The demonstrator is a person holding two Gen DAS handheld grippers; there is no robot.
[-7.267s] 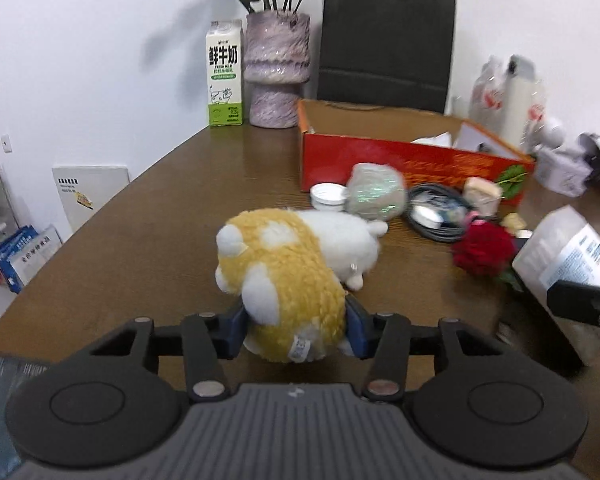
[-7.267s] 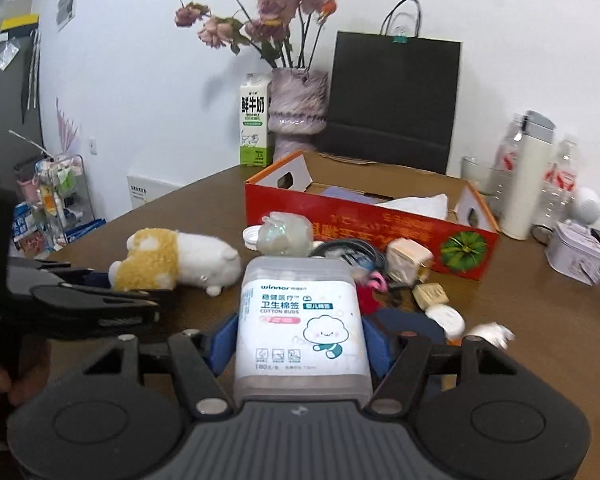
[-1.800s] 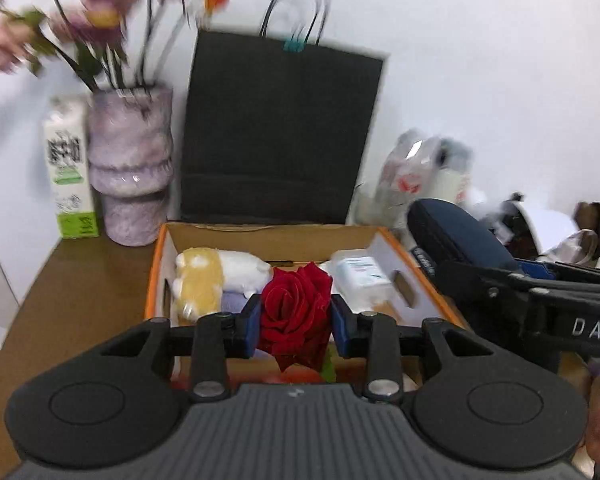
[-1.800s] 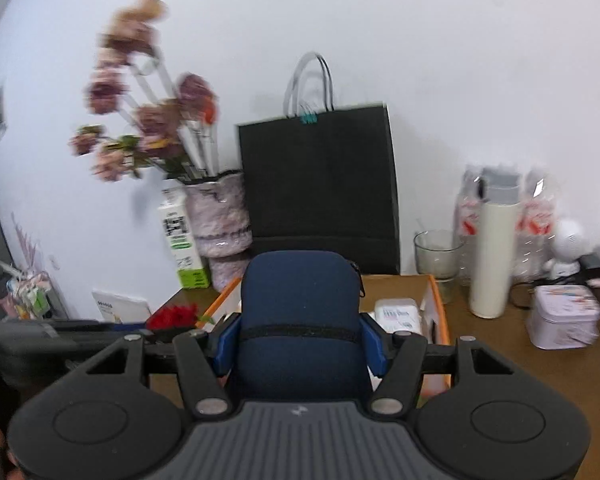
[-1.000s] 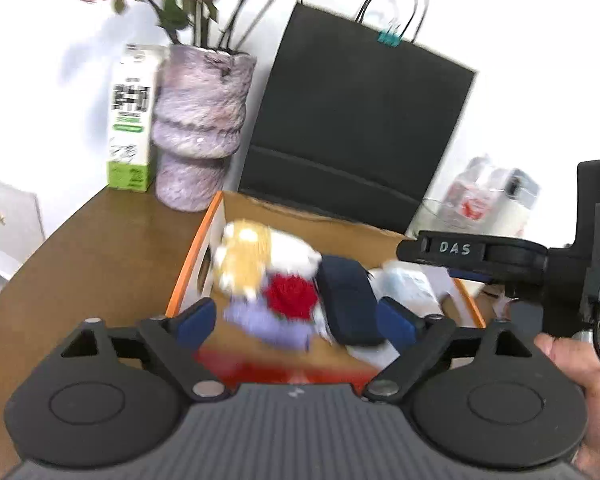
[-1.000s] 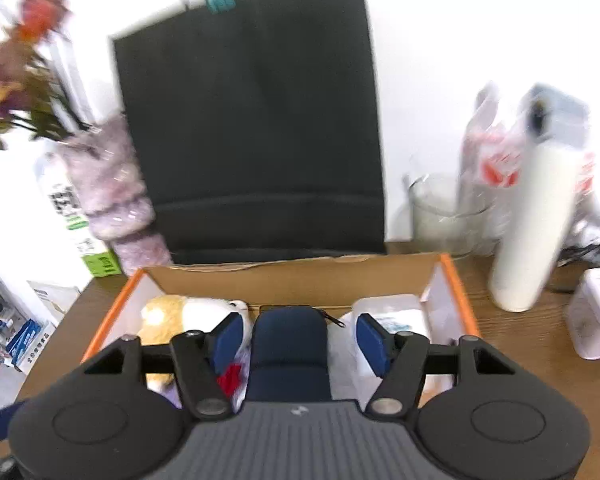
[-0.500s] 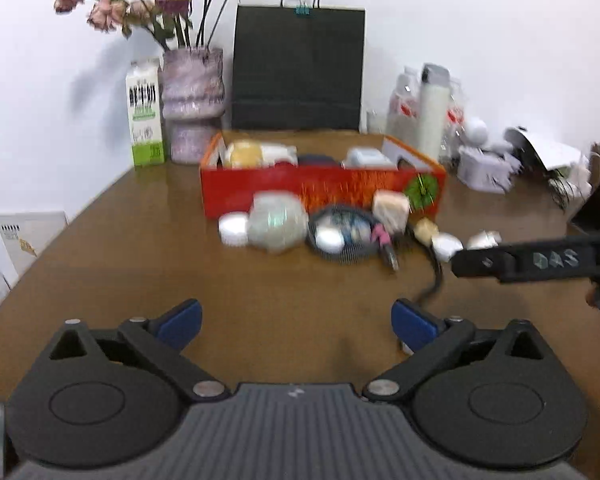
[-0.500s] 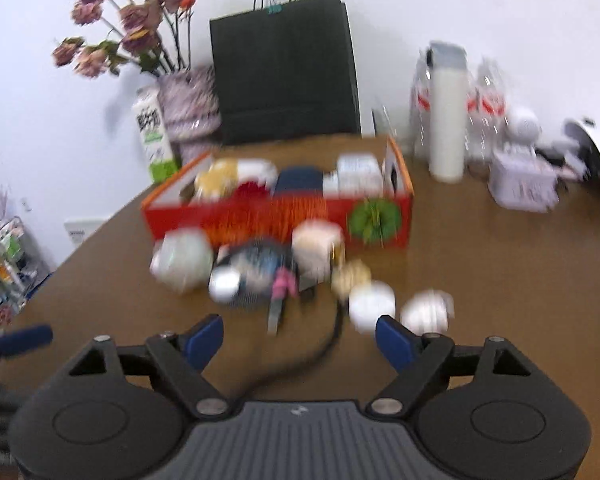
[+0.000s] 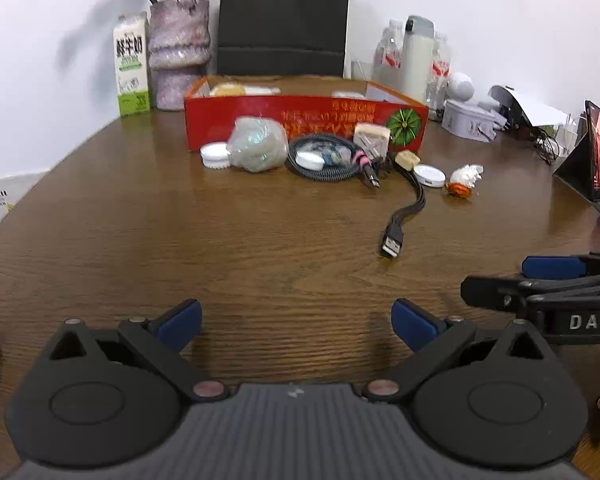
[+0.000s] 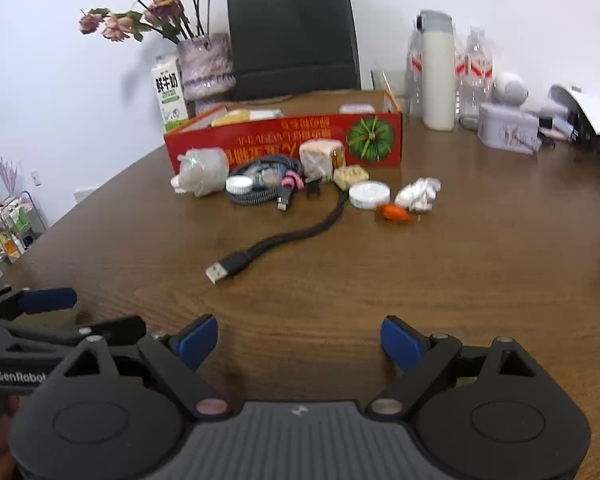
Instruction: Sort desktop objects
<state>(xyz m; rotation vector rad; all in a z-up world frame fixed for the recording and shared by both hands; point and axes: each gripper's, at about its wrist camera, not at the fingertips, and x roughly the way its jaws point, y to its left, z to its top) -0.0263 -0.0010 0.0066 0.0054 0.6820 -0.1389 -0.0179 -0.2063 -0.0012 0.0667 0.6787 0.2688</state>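
Left gripper (image 9: 296, 320) wide apart, empty, above bare table (image 9: 180, 240). Right gripper (image 10: 300, 340) opening, nothing between jaws, "DAS" on its side. Clutter beside red box (image 10: 284, 138): cable (image 10: 284, 240), white tin (image 10: 369, 195). Carton (image 9: 131, 66) lettered "鲜牛奶".

Office: meeting table (image 9: 140, 216), laptop (image 9: 596, 152)

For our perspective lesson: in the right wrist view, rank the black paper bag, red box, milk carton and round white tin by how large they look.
1. black paper bag
2. red box, nearly as large; a close call
3. milk carton
4. round white tin, though nearest
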